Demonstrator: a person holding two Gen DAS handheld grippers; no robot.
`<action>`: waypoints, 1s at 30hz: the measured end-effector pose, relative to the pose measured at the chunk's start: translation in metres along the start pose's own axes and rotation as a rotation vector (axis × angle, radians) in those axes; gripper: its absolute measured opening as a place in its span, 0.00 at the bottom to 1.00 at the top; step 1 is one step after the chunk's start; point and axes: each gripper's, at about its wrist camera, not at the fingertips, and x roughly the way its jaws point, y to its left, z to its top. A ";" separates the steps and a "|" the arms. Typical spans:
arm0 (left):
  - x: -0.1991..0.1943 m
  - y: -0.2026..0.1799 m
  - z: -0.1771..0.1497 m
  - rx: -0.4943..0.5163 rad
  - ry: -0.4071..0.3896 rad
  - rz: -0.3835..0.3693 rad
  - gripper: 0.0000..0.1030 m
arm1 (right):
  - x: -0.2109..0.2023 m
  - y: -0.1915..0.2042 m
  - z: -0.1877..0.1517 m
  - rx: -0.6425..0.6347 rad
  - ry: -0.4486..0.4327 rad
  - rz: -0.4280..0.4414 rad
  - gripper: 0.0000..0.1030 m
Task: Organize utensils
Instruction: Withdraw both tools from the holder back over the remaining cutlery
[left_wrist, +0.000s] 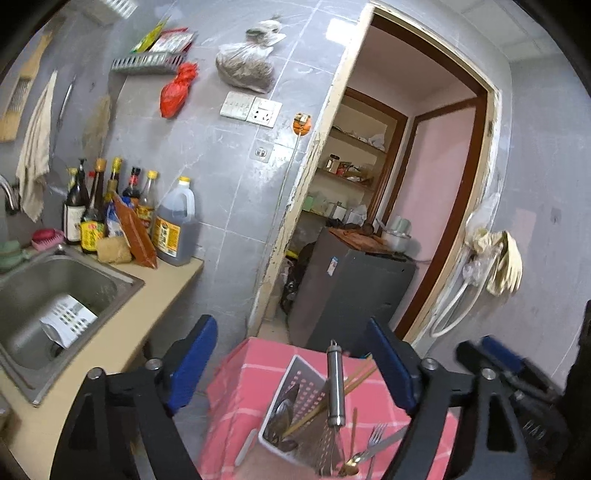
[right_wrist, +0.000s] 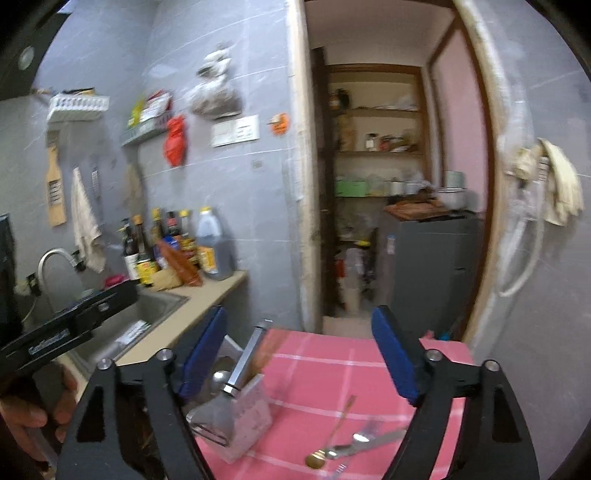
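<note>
Home kitchen: sink (left_wrist: 74, 273), sauce bottles (left_wrist: 110, 210).

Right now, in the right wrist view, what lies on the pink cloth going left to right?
White utensil holder with the metal-handled grater standing in it → gold spoon → fork, crossing the other loose cutlery lying there.

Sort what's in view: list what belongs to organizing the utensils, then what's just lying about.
Belongs to the job:
white utensil holder
grater
chopsticks
fork
gold spoon
left gripper, open
right gripper, open

Lying about:
sauce bottles
sink
red bag
towel
</note>
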 end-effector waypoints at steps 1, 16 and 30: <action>-0.006 -0.004 -0.002 0.021 0.001 0.013 0.89 | -0.006 -0.006 -0.003 0.012 0.003 -0.032 0.80; -0.060 -0.052 -0.053 0.142 0.014 0.049 0.99 | -0.102 -0.070 -0.061 0.067 -0.027 -0.397 0.98; -0.065 -0.100 -0.124 0.272 0.096 -0.010 0.99 | -0.129 -0.109 -0.117 0.072 0.078 -0.389 0.98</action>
